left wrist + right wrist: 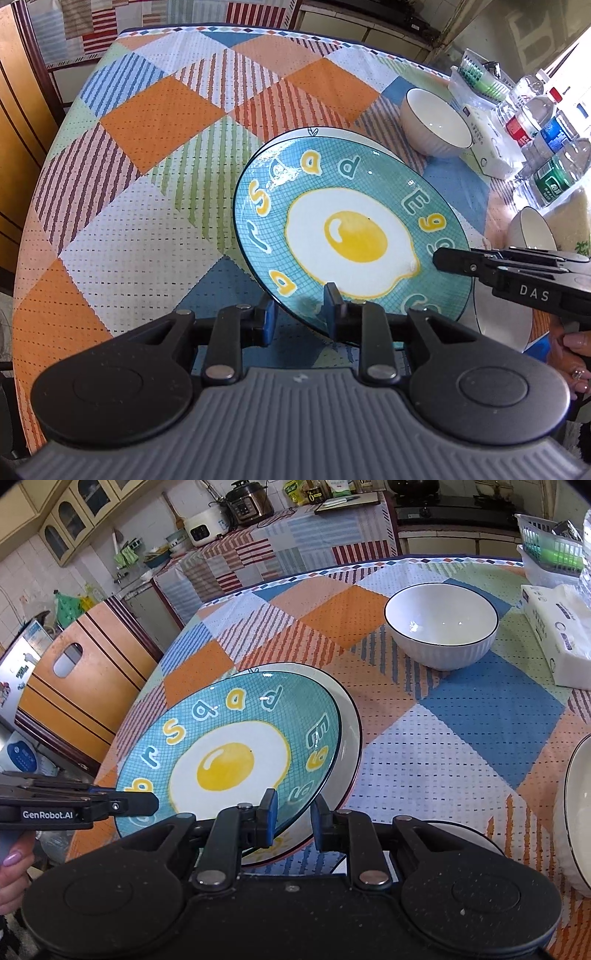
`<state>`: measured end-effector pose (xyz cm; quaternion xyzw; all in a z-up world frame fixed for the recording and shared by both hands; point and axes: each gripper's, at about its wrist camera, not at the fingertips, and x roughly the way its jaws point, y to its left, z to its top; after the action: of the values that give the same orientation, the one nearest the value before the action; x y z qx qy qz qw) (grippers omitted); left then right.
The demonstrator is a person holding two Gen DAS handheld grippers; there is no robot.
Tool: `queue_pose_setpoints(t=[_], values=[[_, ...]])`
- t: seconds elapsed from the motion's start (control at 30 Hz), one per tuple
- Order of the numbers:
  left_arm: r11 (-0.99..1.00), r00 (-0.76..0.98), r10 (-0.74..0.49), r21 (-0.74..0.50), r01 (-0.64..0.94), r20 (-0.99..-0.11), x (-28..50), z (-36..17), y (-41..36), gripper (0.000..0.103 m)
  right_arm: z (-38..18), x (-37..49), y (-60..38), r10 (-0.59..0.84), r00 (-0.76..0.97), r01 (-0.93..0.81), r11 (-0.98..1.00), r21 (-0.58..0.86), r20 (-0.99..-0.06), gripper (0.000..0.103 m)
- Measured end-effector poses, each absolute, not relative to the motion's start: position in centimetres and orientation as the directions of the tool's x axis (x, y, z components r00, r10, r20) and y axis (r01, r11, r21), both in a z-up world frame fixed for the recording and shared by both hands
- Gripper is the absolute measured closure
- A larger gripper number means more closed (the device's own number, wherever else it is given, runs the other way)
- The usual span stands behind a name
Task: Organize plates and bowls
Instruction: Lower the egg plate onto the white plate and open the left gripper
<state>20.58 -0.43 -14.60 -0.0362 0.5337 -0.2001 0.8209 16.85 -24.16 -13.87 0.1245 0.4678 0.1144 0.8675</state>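
Plate (351, 236) with a fried-egg print hangs tilted above the tabletop (147, 155), over a white plate. Left wrist view: the left gripper (301, 314) is clamped on its near rim; the right gripper (443, 260) nips the right rim; a white bowl (436, 123) stands beyond. Right wrist view: the right gripper (293, 821) is clamped on the plate's (229, 753) near edge, directly above the white plate (351, 720).

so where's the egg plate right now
The egg plate is held tilted between both tools, just above a white plate at the near left of the checked tablecloth, with the white bowl further back to its right.
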Motion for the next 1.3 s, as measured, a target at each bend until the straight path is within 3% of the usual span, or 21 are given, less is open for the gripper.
queue_pose_setpoints(t=[0.37,0.8,1.03,1.3], values=[[0.920,0.314,-0.365,-0.289,0.263,-0.876,21.3,-15.1,-0.4,0.077,-13.4,17.2,-23.6,0.268,0.529,-0.092,0.961,0.259,-0.805,0.080],[0.935,0.265,-0.326,-0.267,0.235,-0.907,21.7,-16.2,-1.3,0.076,-13.9,17.6,-21.4,0.114,0.492,-0.081,0.993,0.085,-0.863,0.077],[0.942,0.279,-0.295,-0.228,0.248,-0.914,21.8,-15.7,-1.9,0.078,-13.9,17.8,-20.7,0.049,0.509,-0.089,0.996,0.004,-0.859,0.077],[0.937,0.306,-0.291,-0.207,0.280,-0.907,20.9,-12.9,-2.1,0.078,-11.5,17.0,-21.3,0.056,0.562,-0.074,0.997,0.017,-0.825,0.077]])
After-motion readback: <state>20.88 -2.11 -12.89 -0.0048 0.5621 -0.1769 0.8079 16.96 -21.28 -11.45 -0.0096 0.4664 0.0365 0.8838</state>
